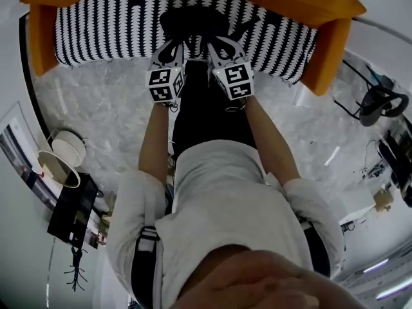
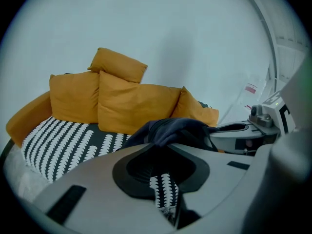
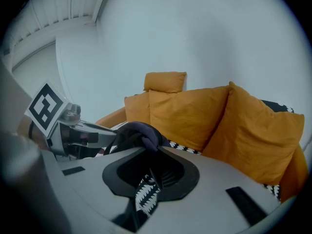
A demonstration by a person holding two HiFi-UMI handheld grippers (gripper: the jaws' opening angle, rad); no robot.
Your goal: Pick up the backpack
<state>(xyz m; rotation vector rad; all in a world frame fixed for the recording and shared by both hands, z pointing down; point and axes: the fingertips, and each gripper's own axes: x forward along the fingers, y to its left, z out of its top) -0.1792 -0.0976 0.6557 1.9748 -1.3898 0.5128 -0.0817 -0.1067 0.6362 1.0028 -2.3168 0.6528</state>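
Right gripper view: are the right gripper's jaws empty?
No, the right gripper is shut on a bunched fold of the dark backpack, which bulges out just past its jaw tips.

a sofa with a black-and-white patterned seat is set on a pale mottled floor. orange cushions are propped along its back. a dark backpack is seen over the seat's front edge.

Orange cushions wall the back of the sofa seat and orange arms close both ends; the seat left of the backpack lies bare (so does the floor in front).
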